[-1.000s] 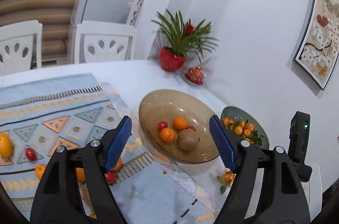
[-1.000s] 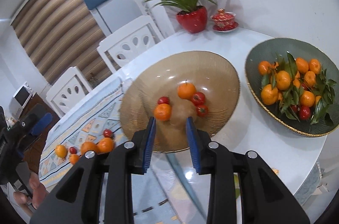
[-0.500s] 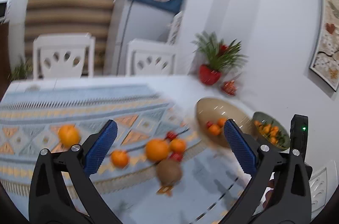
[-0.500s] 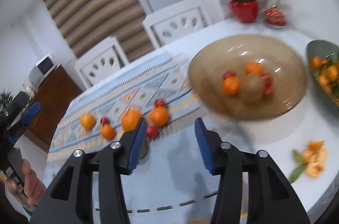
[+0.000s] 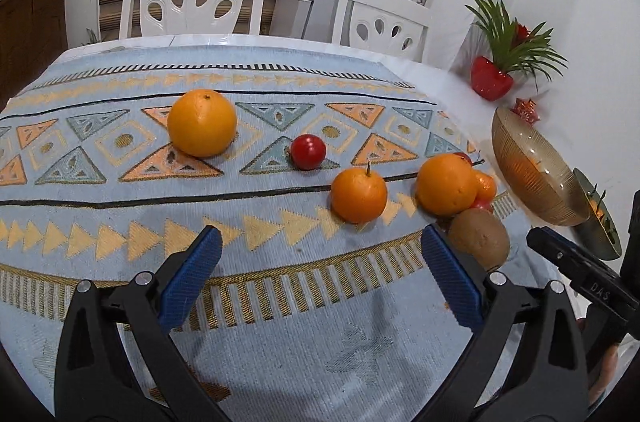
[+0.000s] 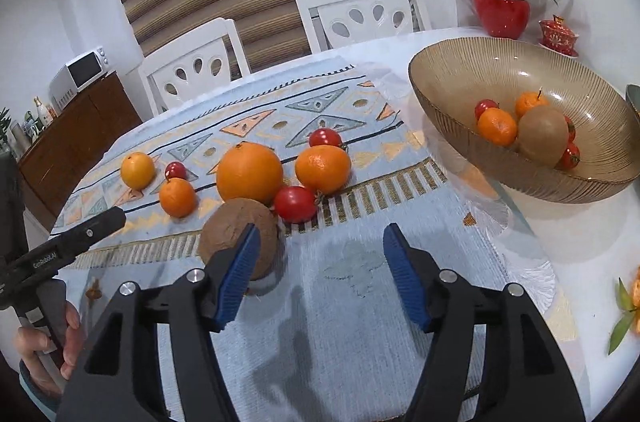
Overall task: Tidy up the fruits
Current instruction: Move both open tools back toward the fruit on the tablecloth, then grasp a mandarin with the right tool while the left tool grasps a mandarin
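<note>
Both grippers have swung from the amber bowl [image 6: 516,182] to loose fruit on the patterned cloth [image 5: 280,322]. Left gripper [image 5: 320,274] and right gripper [image 6: 318,270] gape wide, empty; a kiwi [image 6: 236,230] lies beside the right fingers [image 6: 240,274]. Left's side reads "CoRobot.AI".

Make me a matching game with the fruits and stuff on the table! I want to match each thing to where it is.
Things:
1. kiwi on the cloth
2. second kiwi
3. red pot
4. microwave

Places:
A. inside the amber bowl
B. on the wooden cabinet
C. just ahead of the right gripper, at its left finger
D. on the bare table beyond the bowl

Pairs: 1-C, 2-A, 3-D, 4-B
</note>
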Demonstrator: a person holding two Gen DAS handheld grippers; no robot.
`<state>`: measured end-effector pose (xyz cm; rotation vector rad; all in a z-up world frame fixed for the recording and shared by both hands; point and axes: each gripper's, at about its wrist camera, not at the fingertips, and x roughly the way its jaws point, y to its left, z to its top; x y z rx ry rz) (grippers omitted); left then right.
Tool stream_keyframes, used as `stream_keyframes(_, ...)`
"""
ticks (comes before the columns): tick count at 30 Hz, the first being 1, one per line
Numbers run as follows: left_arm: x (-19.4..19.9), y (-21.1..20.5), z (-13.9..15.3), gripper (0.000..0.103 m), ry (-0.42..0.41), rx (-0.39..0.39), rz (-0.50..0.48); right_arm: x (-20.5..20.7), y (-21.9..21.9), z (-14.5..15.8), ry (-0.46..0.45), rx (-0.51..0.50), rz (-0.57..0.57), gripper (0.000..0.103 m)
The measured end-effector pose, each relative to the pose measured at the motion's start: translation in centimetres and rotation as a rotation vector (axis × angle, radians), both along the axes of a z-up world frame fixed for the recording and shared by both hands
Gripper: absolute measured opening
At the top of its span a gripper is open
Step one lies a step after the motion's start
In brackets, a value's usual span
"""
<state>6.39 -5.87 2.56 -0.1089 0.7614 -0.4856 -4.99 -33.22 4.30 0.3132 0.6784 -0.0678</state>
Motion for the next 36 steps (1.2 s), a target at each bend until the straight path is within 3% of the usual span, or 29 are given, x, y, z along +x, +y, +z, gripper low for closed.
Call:
stream_keyframes(4,-0.3,-0.2,-0.5,0.1,0.016,0.025,0.025,0.3,-0.1,-0.4,0.019,-0.002,-0.017,0.064)
stream_keyframes(12,-1.2,-1.9,-0.3,0.1,-0.038,0.133,0.017,0.2,1.2,-0.2,0.019,-0.081,-0.014,0.072)
stream_keyframes(20,-2.0,-2.9,0.3,0.1,-0.082,0.174,-0.021,0.5,-1.1,-0.7,0.045,0.044,-0.031,0.07)
stream_keyframes(23,-1.9,-3.0,1.2,0.1,-0.036,0.153,-0.051,0.8,-1.6,-0.4,0.088,0.066,-0.02,0.063)
stream_keyframes(27,-1.0,-3.0,3.2,0.099,0.085,0.177,-0.027,1.1,-1.6,1.9,0.107,0.072,0.006,0.063)
stream_keyframes(30,-0.4,-3.0,4.6,0.099,0.109,0.078,-0.055,2.6,-1.7,3.3,0.117,0.068,0.005,0.063)
stream_keyframes(31,-0.1,-3.4,4.6,0.099,0.094,0.09,-0.048,3.2,-1.8,3.4,0.118,0.063,0.004,0.063)
stream_keyframes(32,0.3,-4.0,4.4,0.098,0.075,0.119,-0.036,4.1,-1.9,3.3,0.121,0.052,-0.005,0.063)
stream_keyframes(35,2.1,-6.2,2.2,0.071,0.102,0.186,-0.064,6.2,-2.3,2.4,0.14,0.082,-0.007,0.063)
stream_keyframes(36,2.6,-6.7,1.5,0.07,0.115,0.189,-0.067,7.2,-2.5,1.7,0.166,0.112,0.004,0.062)
